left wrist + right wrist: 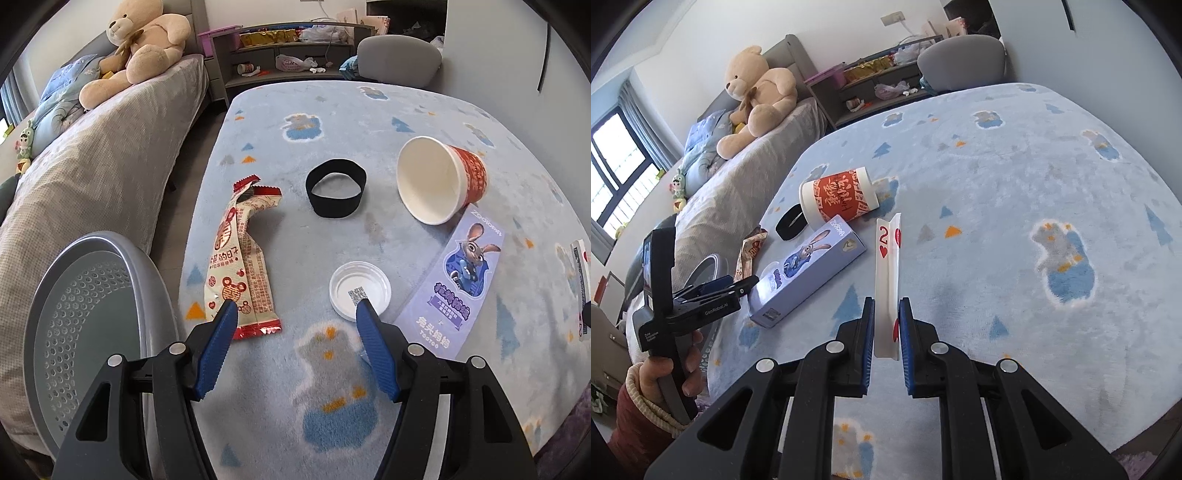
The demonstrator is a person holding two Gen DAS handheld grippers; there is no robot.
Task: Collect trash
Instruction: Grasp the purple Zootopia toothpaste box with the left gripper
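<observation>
Only the right view shows the right gripper (886, 314) clamping a bent white two-of-hearts playing card (887, 266). Left gripper (297, 308) spread wide, empty; white round plastic lid (360, 288) under its right fingertip.

Daylit bedroom; bed (110, 147); blue rug (1034, 166)

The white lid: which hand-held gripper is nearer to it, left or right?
Left. The left hand-held gripper hangs open just at the white lid, one fingertip overlapping its rim. The right hand-held gripper holds a card farther away.

Wrapper (240, 258) left of lid (360, 288), band (335, 193) and cup (439, 179) behind.
</observation>
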